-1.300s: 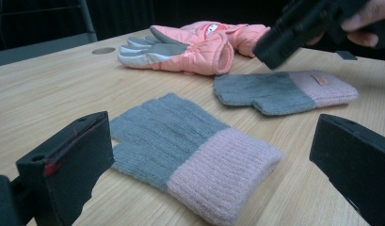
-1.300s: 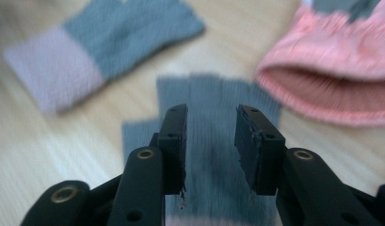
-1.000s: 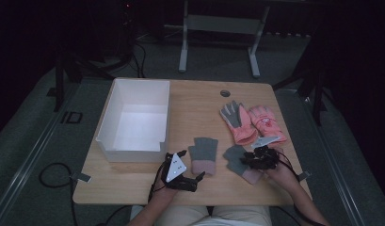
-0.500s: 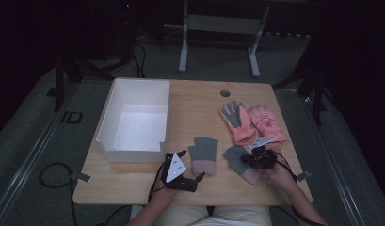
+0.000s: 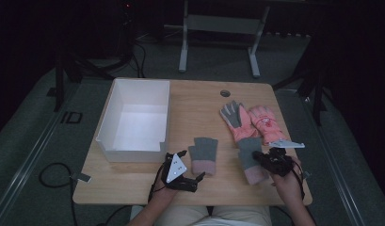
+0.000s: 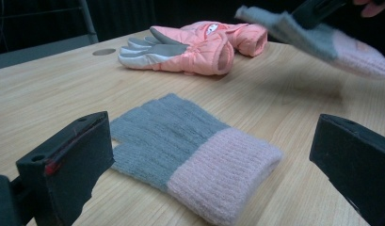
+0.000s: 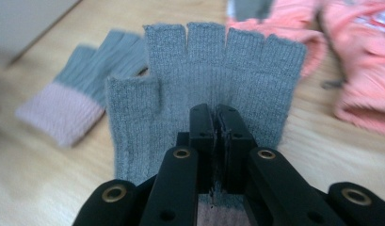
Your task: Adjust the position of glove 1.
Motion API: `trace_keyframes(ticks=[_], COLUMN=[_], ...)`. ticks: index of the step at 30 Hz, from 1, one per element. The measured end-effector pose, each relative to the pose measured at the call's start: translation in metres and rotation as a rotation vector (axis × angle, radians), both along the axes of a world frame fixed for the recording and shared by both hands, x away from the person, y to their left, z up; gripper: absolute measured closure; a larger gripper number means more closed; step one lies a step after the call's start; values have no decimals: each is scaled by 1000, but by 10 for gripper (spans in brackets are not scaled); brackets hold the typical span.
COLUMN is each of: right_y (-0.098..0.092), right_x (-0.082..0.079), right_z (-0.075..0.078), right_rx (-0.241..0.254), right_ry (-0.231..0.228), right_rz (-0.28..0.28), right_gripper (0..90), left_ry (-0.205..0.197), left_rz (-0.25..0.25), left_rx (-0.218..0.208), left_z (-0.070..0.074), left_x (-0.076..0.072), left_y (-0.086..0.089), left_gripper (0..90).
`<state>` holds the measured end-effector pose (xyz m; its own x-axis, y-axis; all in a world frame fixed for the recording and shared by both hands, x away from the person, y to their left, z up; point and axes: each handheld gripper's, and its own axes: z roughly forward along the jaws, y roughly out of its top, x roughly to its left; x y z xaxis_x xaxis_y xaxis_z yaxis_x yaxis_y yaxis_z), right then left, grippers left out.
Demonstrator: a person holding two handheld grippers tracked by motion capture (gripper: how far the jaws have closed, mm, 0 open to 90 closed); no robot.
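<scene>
Step in hand: pickup of the right-hand grey knit fingerless glove with pink cuff (image 7: 213, 80). The right gripper (image 5: 268, 160) has just been closing; its fingers are now pinched tight on the glove's palm near the cuff, and in the left gripper view the glove hangs clear of the light wooden surface (image 5: 199, 106), at the near right. Grasp looks done, lift begun.

The left gripper (image 5: 192, 165) sits at the near edge with fingers spread wide, holding nothing. The matching second grey-and-pink knit glove (image 6: 190, 141) lies flat between them, apparently untouched.

Next move, as a guess: carry the held glove left toward the box or onto its mate. That calls for keeping the pinch firm, since limp knit can slip or drag.

Container: the white open-top rectangular box (image 5: 116, 141) at the far left of the surface looks empty, with nothing visible on its floor.

Also: a pair of salmon-pink padded winter gloves with grey palms (image 5: 246, 120) lies at the far right, outside the box.
</scene>
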<state>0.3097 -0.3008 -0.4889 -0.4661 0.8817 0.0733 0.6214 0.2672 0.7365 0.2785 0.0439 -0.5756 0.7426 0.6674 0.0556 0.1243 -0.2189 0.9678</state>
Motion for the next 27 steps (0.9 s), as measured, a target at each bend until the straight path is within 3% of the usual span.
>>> trace_keyframes(ticks=[1,2,6,8,12,20,27], right_y=[0,-3,-6,-5,-4,-1,-1], right_x=[0,-9,-13,-14,-11,-4,-4], right_z=[0,-2,-11,-16,-30,-56,-64], right_rx=[0,35,51,36,34,11,19], right_ry=[0,-10,6,5,27,65,62], right_rz=[0,-102,-190,-217,-264,-307,-323], right_gripper=[857,857,857,858,858,857,845], left_ry=[0,-3,-6,-5,-4,-3,-4], left_rz=[0,-3,0,1,-1,-2,-2], left_rx=[0,-2,0,-1,-2,-1,-2], left_z=[0,0,0,0,0,0,0], left_x=[0,0,-1,-1,0,0,0], left_y=[0,0,0,0,0,0,0], left_gripper=[0,0,0,0,0,0,0])
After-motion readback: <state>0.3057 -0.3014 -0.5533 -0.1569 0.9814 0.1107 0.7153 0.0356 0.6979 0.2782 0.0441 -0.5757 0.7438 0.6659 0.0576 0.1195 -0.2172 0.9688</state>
